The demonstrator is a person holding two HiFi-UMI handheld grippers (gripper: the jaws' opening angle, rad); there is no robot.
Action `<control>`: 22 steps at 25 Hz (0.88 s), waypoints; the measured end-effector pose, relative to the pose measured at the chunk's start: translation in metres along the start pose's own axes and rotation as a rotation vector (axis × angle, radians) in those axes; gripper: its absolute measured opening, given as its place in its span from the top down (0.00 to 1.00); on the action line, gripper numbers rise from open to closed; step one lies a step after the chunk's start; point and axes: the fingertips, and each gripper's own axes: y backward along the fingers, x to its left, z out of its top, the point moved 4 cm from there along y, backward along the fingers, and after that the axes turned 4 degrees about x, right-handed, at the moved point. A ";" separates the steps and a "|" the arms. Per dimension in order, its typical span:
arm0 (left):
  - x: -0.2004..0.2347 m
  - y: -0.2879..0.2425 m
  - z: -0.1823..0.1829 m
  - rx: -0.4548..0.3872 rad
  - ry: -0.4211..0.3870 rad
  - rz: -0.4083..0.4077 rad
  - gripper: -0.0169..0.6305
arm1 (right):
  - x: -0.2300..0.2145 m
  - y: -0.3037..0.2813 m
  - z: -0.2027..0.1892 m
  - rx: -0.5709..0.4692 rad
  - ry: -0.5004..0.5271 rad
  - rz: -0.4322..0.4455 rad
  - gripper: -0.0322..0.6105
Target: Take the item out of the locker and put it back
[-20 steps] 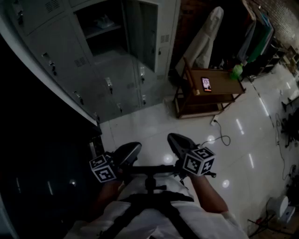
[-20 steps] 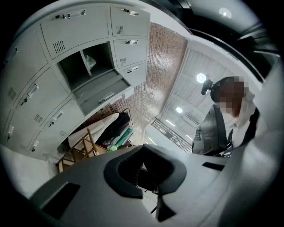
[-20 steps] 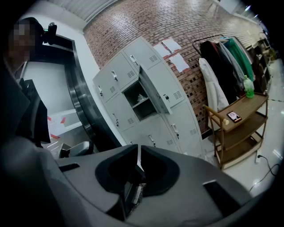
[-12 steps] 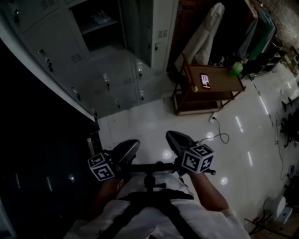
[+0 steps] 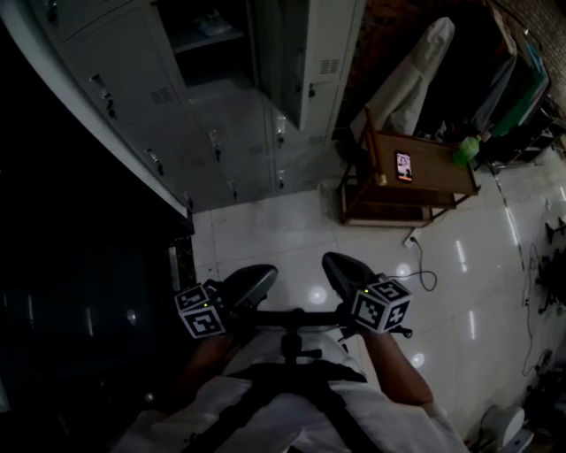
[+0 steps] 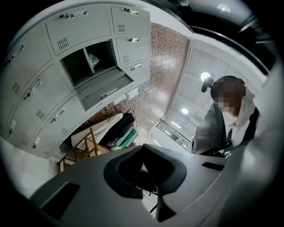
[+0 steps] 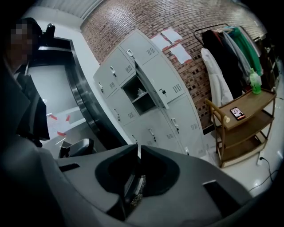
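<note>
The grey lockers (image 5: 133, 97) stand ahead at the upper left, with one compartment (image 5: 212, 44) open and its door (image 5: 283, 53) swung out. A small pale item (image 5: 212, 22) lies on the shelf inside; it also shows in the left gripper view (image 6: 93, 58) and the right gripper view (image 7: 140, 91). My left gripper (image 5: 248, 283) and right gripper (image 5: 343, 270) are held close to my body, far short of the lockers. The left gripper's (image 6: 143, 145) jaws meet with nothing in them. The right gripper (image 7: 138, 148) shows only a thin slit and is empty.
A wooden cart (image 5: 411, 172) at the right of the lockers carries a phone (image 5: 403, 165) and a green bottle (image 5: 468, 148). A white coat (image 5: 424, 71) and hanging clothes (image 5: 522, 80) stand behind it. A cable (image 5: 424, 265) lies on the glossy floor. A dark counter (image 5: 88, 310) is at my left.
The head view has shifted, so the lockers and cart sit further right in the picture. Both grippers keep their place near my body, shut as before.
</note>
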 end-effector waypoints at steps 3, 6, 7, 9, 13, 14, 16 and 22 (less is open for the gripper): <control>-0.001 -0.008 -0.004 -0.001 -0.009 0.012 0.98 | -0.004 -0.001 0.004 0.005 -0.003 0.031 0.90; -0.002 -0.012 -0.009 -0.011 -0.015 0.029 0.98 | -0.006 -0.001 0.006 0.014 -0.003 0.059 0.90; -0.002 -0.012 -0.010 -0.015 -0.017 0.036 0.98 | -0.008 -0.003 0.005 0.018 -0.004 0.067 0.90; 0.000 -0.010 -0.011 -0.021 -0.017 0.053 0.98 | -0.011 -0.007 0.003 0.028 -0.013 0.080 0.90; 0.004 -0.004 -0.006 -0.033 -0.021 0.080 0.98 | -0.013 -0.015 0.003 0.031 -0.019 0.089 0.90; 0.006 -0.003 -0.004 -0.035 -0.024 0.082 0.98 | -0.011 -0.018 0.007 0.026 -0.017 0.092 0.90; 0.010 -0.003 0.003 -0.038 -0.029 0.079 0.98 | -0.007 -0.025 0.012 0.026 -0.016 0.101 0.90; 0.038 0.007 0.037 -0.053 -0.037 0.057 0.98 | -0.018 -0.064 0.016 0.049 -0.001 0.068 0.90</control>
